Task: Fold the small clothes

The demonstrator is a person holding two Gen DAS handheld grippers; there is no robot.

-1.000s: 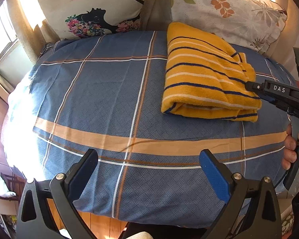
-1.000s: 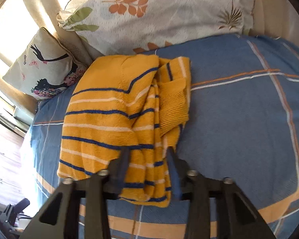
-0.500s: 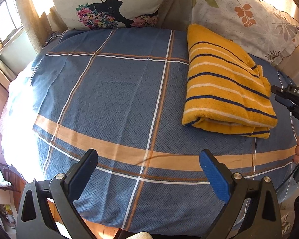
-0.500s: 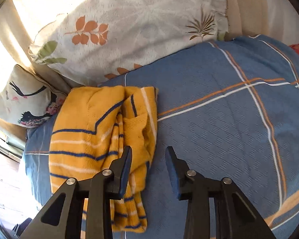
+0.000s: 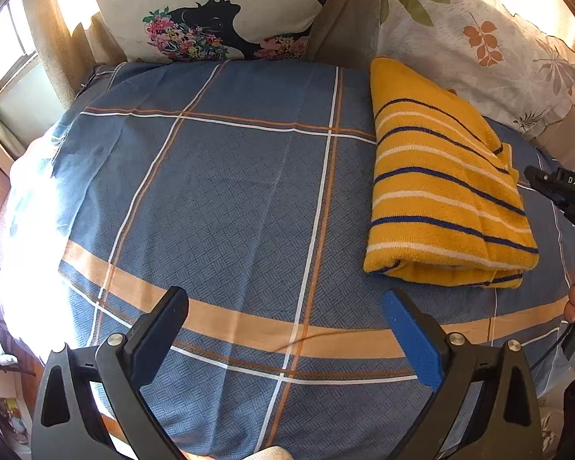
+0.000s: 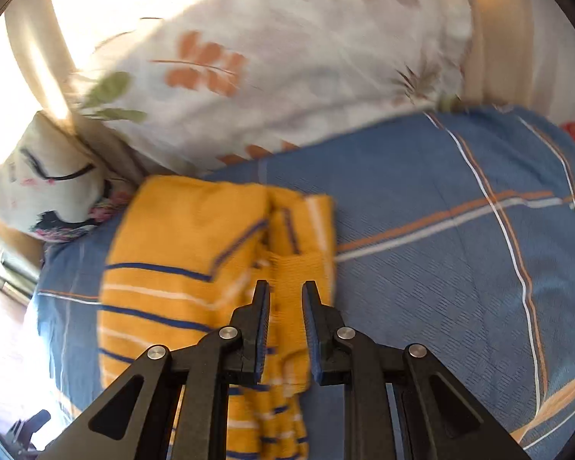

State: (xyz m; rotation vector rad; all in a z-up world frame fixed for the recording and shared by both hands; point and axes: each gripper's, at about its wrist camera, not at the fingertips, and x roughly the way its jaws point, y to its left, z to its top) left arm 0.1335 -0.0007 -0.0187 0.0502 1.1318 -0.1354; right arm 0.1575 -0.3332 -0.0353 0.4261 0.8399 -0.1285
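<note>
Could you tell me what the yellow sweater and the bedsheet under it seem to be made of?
The sweater looks like soft knitted yarn, perhaps wool or acrylic: fuzzy matte surface, thick rounded folds and a ribbed cuff. The bedsheet looks like thin woven cotton or a blend: flat, matte, with a fine basket-weave pattern and shallow creases.

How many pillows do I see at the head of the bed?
2. The cream pillow with a black silhouette and flowers leans at the back left. The white pillow with orange and green leaves leans at the back right, behind the folded yellow striped sweater. Others may be hidden.
</note>
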